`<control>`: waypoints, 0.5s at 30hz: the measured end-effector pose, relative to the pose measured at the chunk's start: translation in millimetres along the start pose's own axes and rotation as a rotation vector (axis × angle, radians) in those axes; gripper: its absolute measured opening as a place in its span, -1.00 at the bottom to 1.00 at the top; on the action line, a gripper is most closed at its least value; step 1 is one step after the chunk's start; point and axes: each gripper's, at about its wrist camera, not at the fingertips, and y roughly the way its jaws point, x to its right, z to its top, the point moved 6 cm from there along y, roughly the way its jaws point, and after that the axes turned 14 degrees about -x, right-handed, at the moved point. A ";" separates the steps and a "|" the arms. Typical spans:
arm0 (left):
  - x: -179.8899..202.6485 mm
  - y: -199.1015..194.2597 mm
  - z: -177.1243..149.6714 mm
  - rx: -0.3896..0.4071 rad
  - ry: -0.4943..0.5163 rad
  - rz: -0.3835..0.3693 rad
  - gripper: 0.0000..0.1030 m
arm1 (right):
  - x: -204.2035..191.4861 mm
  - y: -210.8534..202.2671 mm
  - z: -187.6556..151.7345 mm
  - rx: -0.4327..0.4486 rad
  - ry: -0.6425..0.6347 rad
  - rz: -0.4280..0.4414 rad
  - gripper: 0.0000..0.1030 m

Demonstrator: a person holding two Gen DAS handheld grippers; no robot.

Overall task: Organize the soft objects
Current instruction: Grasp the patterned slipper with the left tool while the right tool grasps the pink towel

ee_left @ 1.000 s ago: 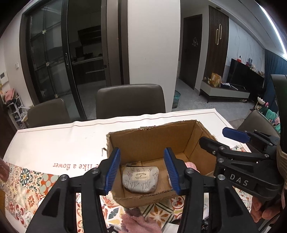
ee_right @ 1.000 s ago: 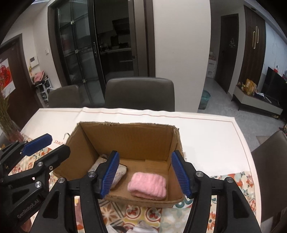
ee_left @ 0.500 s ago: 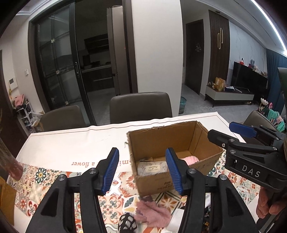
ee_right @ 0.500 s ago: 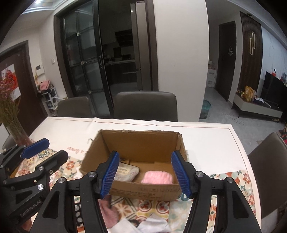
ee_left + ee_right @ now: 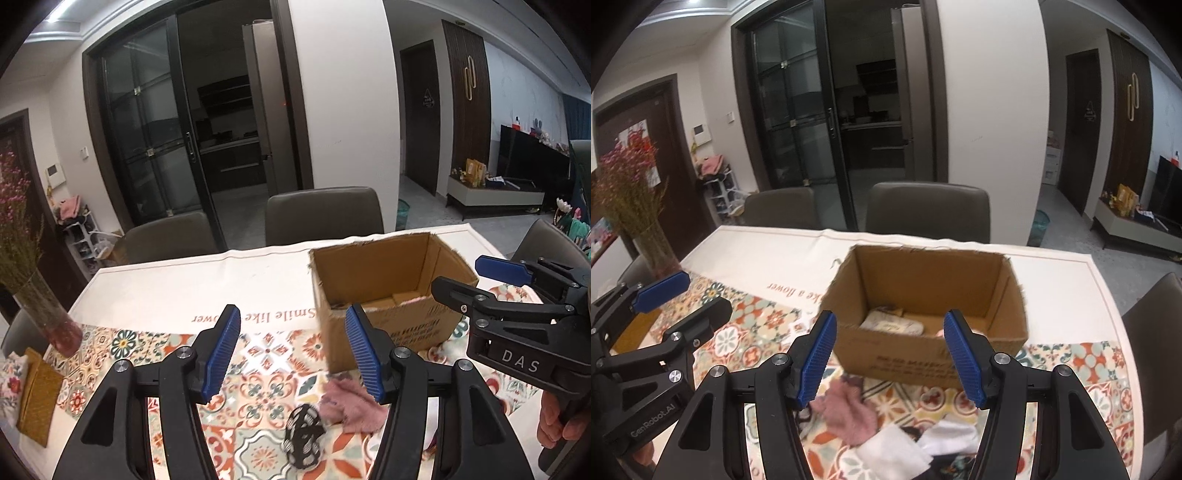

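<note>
Dining table under a patterned cloth carries the box, already holding a pouch. Loose soft items, a pink cloth among them, lie before it, within reach. Left gripper is opening, empty; right gripper gapes, empty.

Both grippers have backed away from the cardboard box — left jaws opening.

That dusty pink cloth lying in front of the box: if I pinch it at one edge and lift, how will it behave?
The pink cloth lies crumpled with ragged, fuzzy edges, so it will probably hang limp and unfold as it rises. It looks thin and light. It lies close to the black-and-white bundle and the white cloth, so it might drag them.
</note>
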 end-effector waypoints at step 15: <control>-14.0 -0.3 -60.5 -0.069 -0.027 0.035 0.13 | -34.5 12.4 -42.5 -0.071 -0.095 0.061 0.19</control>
